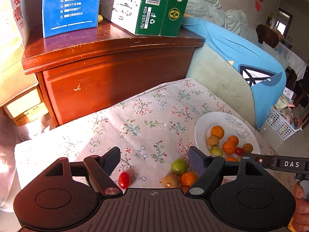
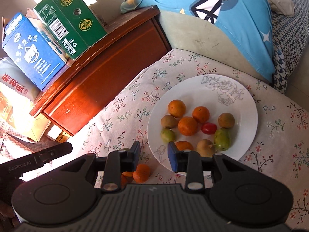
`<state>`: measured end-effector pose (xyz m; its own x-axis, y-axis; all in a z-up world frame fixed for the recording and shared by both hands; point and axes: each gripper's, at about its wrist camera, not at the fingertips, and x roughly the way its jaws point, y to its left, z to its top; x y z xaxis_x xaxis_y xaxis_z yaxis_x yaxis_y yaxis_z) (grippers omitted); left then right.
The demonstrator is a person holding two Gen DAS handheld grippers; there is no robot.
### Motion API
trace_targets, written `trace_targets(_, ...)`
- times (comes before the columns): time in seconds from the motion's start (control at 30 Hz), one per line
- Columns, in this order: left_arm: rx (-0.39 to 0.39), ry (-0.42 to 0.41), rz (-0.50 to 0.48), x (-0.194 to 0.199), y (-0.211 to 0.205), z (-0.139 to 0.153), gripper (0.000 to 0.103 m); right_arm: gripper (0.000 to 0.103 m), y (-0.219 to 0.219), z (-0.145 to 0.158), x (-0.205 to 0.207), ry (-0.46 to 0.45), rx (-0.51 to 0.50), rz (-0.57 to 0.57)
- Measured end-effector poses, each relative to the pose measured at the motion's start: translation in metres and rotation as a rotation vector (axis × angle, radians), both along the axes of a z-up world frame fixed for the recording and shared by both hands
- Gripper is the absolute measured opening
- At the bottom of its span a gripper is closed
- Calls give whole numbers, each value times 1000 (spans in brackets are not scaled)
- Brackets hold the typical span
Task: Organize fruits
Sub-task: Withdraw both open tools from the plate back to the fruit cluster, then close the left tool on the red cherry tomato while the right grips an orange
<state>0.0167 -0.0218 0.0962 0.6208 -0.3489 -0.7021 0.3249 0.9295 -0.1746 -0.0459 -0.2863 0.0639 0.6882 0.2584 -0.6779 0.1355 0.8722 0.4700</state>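
The left gripper [image 1: 153,160] fills the near edge of its own view, jaws standing wide with nothing between the pads, hanging over the flowered tablecloth [image 1: 135,119] at a downward slant. Just under it lie the loose fruits still to be gathered: a red cherry tomato [image 1: 123,180] near the left finger, and a small huddle beside the right finger made of a green fruit [image 1: 178,166], a brownish fruit [image 1: 170,181] and an orange [image 1: 188,178]. The right gripper [image 2: 154,155] is narrowed but empty; through its gap only cloth and the plate's near rim show, and a small orange [image 2: 142,173] lies on the cloth just short of that rim. The white plate [image 2: 241,100] sits toward the table's far right, near the blue cushion [image 2: 241,25], already holding oranges, green and brown fruits and a red tomato. The sensible next pick is probably the lone tomato, since it stands clear of its neighbours: come down with the fingers straddling it, close softly because it will bruise or squirt, and set it on a bare patch of the plate so it does not roll the others off. Both tools tilt forward and down. A wooden cabinet [image 1: 115,73] with cartons stands past the table's far edge.
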Motion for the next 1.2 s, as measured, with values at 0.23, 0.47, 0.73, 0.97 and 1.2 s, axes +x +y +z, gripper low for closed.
trace_targets(0.23, 15, 40, 23, 3, 18, -16, 81, 33, 27, -7, -9, 11, -1, 68)
trace_targets(0.47, 99, 81, 9, 6, 24, -46, 81, 32, 46, -25, -12, 53, -30, 121)
trace_targets(0.73, 140, 101, -18, 9, 20, -66, 80, 32, 55, -40, -3, 81, -51, 133)
trace_targets(0.97, 158, 92, -28, 16, 17, -78, 78, 32, 56, -47, 9, 90, -74, 96)
trace_targets(1.2, 136, 84, -43, 20, 16, -81, 57, 32, 61, -55, 17, 113, -81, 93)
